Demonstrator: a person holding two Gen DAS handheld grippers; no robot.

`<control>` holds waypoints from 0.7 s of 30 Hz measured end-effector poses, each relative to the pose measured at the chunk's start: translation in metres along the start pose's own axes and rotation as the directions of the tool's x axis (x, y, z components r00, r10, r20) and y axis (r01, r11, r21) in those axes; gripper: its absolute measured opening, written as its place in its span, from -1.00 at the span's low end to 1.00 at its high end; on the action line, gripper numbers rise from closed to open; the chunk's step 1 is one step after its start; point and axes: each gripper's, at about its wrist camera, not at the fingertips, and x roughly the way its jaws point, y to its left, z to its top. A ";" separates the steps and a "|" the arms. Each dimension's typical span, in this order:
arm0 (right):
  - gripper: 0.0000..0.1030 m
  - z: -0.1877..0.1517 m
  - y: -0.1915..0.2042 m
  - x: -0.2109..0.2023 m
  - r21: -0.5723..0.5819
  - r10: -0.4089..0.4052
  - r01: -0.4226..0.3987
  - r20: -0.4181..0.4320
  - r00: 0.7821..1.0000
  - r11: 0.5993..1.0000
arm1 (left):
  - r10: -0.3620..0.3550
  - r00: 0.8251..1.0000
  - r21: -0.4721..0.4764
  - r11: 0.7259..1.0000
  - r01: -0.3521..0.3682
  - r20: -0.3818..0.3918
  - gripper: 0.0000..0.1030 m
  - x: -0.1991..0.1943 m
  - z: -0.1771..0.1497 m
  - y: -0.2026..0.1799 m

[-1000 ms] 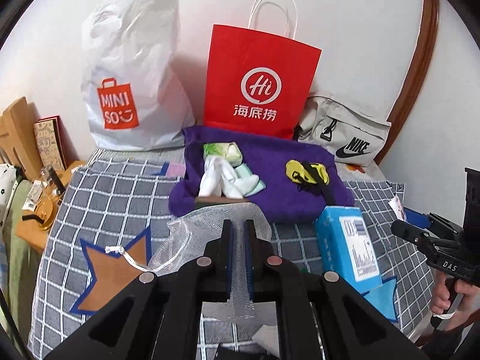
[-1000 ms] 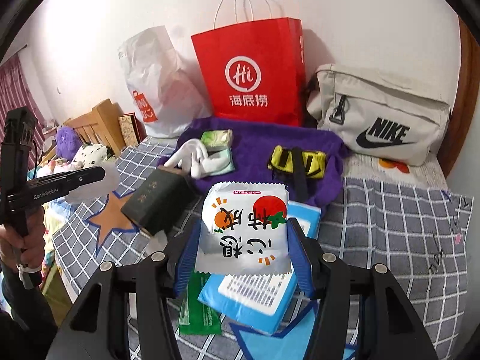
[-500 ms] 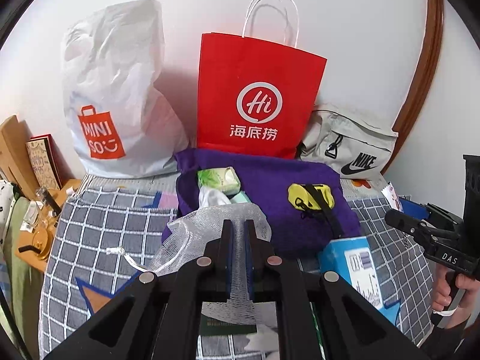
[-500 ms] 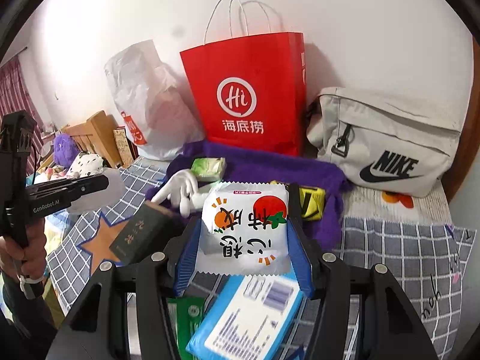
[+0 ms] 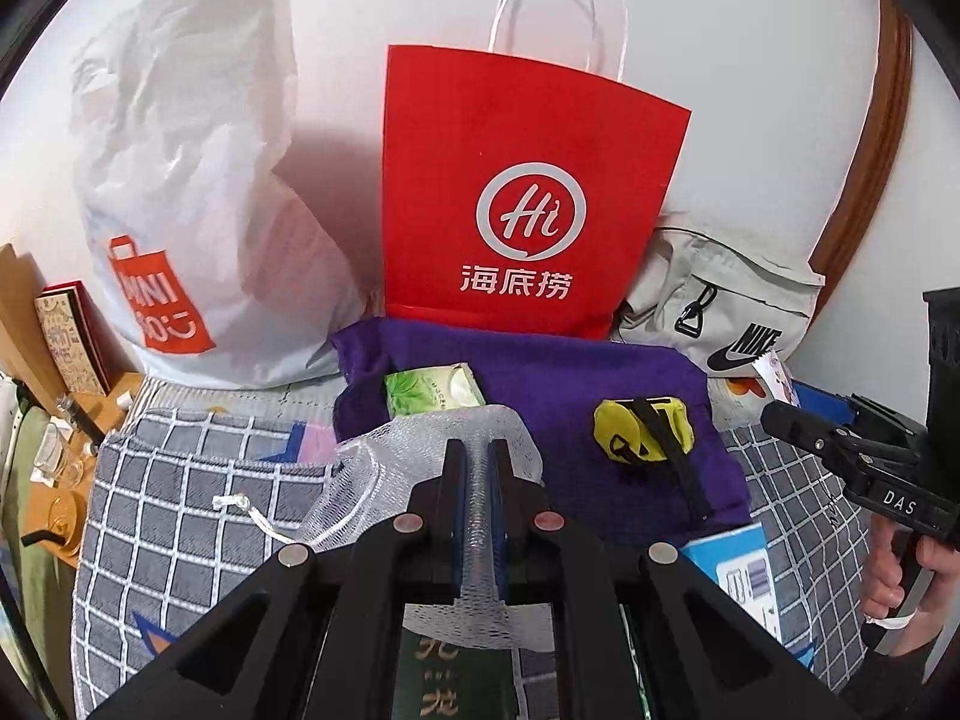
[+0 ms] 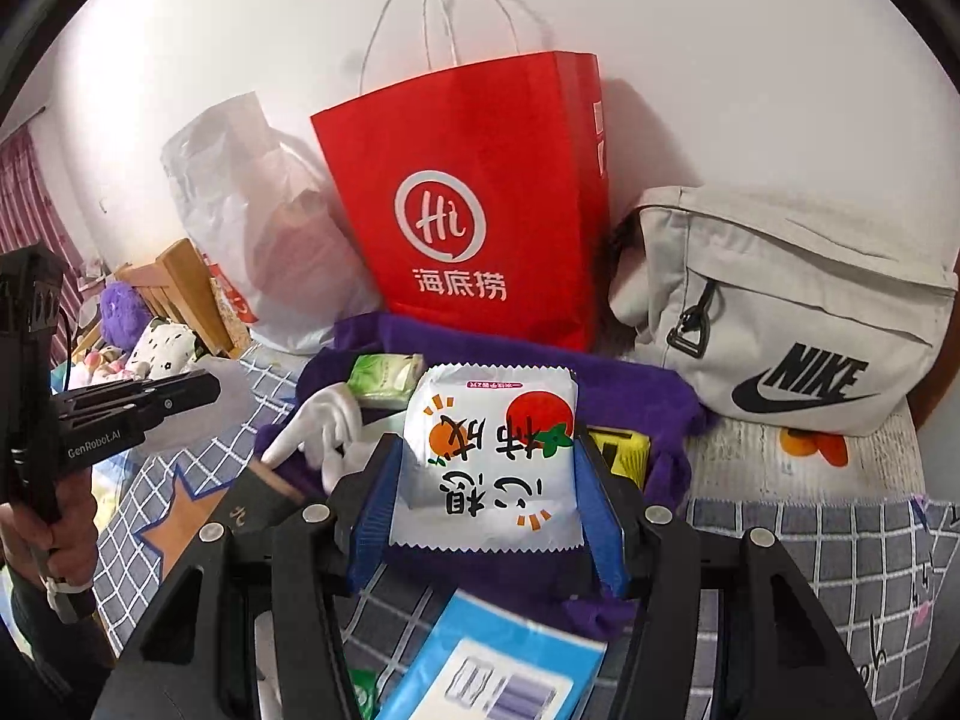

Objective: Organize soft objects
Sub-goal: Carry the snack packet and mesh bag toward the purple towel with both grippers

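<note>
My left gripper (image 5: 477, 456) is shut on a white mesh drawstring bag (image 5: 420, 468) and holds it above the checked bedspread. My right gripper (image 6: 489, 468) is shut on a white snack packet (image 6: 489, 456) with a tomato print, held in front of the purple cloth (image 6: 630, 396). On the purple cloth (image 5: 570, 384) lie a green tissue pack (image 5: 435, 390), a yellow pouch (image 5: 642, 432) and white gloves (image 6: 330, 420). The red paper bag (image 5: 522, 216) stands behind it and also shows in the right wrist view (image 6: 474, 204).
A white Miniso plastic bag (image 5: 192, 192) and a grey Nike bag (image 6: 780, 312) flank the red bag against the wall. A blue packet (image 6: 498, 666) and a dark green book (image 5: 456, 672) lie on the bedspread (image 5: 180, 510) below the grippers.
Both grippers have risen and moved forward towards the red bag, carrying the mesh bag and the snack packet. The purple cloth and red bag loom larger.
</note>
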 end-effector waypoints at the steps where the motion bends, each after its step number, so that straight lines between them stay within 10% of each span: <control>1: 0.09 0.003 -0.002 0.004 -0.005 0.002 -0.002 -0.004 1.000 1.000 | 0.001 1.000 0.003 1.000 -0.001 -0.004 -0.86 0.003 0.002 -0.001; 21: 0.09 -0.016 -0.014 0.087 -0.034 0.073 -0.081 -0.201 0.977 0.996 | -0.022 0.998 -0.024 1.000 0.021 -0.066 -0.86 0.080 0.030 0.000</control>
